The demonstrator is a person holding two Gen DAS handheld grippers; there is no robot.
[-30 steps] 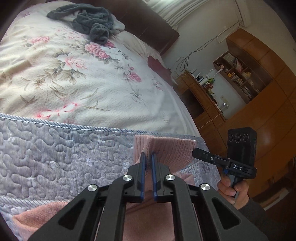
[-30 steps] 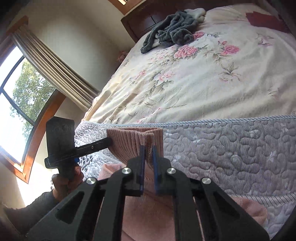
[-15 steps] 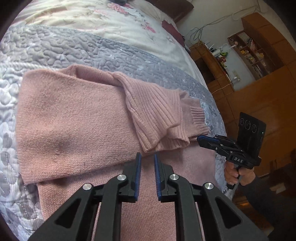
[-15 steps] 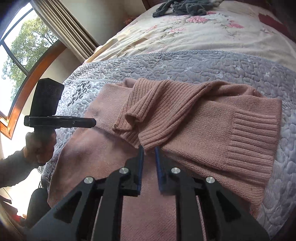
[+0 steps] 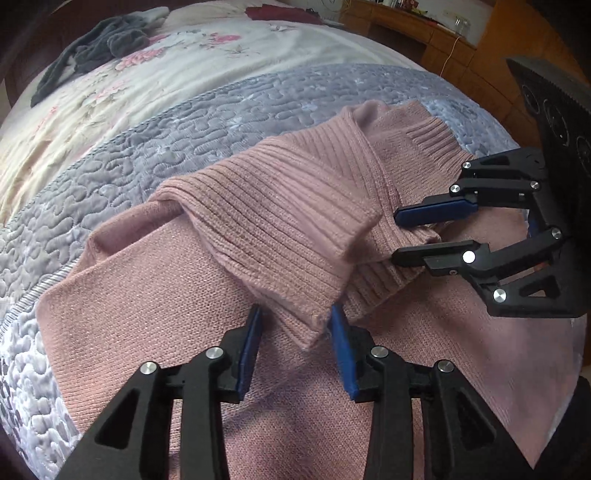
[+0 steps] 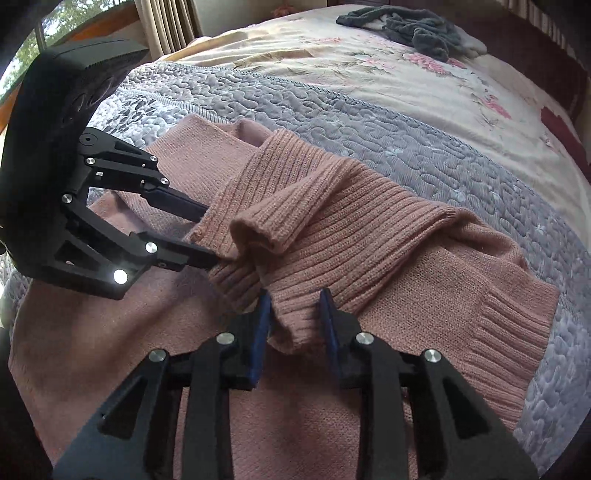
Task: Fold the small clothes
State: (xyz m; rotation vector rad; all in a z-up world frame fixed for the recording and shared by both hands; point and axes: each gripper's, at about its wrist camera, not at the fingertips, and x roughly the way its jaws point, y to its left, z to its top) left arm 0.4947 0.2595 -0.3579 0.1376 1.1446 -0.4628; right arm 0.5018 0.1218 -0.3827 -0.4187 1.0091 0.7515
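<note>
A pink ribbed sweater (image 5: 266, 236) is lying folded – ribbed cuffs are being straddled by both parted grippers, left gripper (image 5: 295, 332), right gripper (image 6: 293, 314).

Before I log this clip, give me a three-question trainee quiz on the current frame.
1. True or false: both claws are clamped shut on the pink sweater.
2. What lies between the left claw fingers?
3. The grey garment is: A) under the sweater B) at the far end of the bed C) in the right claw.

Key: 1 false, both open. 2 a ribbed sleeve cuff. 3 B.
</note>
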